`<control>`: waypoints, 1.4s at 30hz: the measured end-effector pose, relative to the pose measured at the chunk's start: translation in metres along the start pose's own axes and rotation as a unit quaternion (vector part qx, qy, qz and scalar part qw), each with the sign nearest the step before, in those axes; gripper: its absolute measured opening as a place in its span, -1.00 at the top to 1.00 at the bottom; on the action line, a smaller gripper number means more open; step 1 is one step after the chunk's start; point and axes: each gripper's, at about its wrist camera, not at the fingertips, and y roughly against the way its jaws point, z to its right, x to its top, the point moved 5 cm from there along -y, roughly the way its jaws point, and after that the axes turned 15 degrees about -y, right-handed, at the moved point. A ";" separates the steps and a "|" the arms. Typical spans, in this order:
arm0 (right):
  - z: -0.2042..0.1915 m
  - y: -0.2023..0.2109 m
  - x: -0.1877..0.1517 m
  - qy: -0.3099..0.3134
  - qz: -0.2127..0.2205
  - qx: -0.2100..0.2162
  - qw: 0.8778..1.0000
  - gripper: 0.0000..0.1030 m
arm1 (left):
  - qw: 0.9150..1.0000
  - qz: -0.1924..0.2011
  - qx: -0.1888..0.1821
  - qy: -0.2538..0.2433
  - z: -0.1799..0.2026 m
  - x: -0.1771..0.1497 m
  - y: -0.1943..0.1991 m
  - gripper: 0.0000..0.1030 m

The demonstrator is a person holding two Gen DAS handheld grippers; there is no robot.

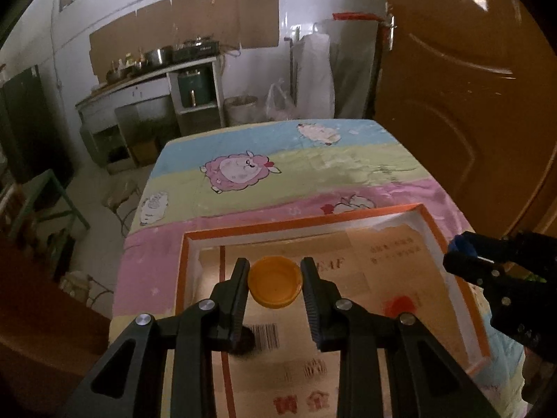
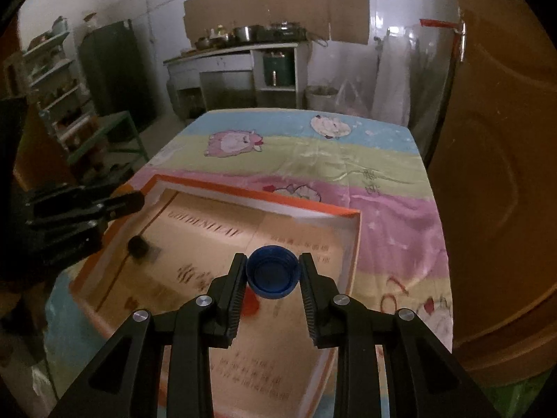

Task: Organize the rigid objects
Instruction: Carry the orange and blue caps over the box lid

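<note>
My left gripper (image 1: 275, 280) is shut on an orange bottle cap (image 1: 274, 284) and holds it above the orange-rimmed shallow box (image 1: 303, 222). My right gripper (image 2: 273, 275) is shut on a blue bottle cap (image 2: 273, 275) above the same box (image 2: 264, 195). A black cap (image 2: 136, 246) lies in the box at its left; it shows partly behind my left finger in the left wrist view (image 1: 245, 339). A red cap (image 1: 400, 304) lies in the box at the right, partly hidden under the blue cap in the right wrist view (image 2: 249, 304). The right gripper also shows at the right edge of the left wrist view (image 1: 463, 247).
The box rests on a table covered with a pastel sheep-print cloth (image 1: 278, 160). A brown door (image 1: 470, 104) stands close to the table's right side. A kitchen counter (image 2: 236, 52) with pots, a green stool (image 2: 115, 132) and shelves (image 2: 52, 80) lie beyond.
</note>
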 end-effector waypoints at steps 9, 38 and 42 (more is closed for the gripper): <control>-0.001 -0.051 0.022 -0.001 -0.032 -0.002 0.999 0.40 | 1.000 -0.025 -0.014 0.007 0.001 0.008 -0.042 0.41; 0.000 -0.109 0.019 0.018 -0.087 -0.024 0.996 0.40 | 0.995 -0.085 -0.043 0.001 0.008 -0.003 -0.094 0.41; 0.001 -0.116 0.017 0.014 -0.102 -0.027 0.994 0.39 | 0.995 -0.090 -0.051 0.003 0.009 -0.004 -0.097 0.41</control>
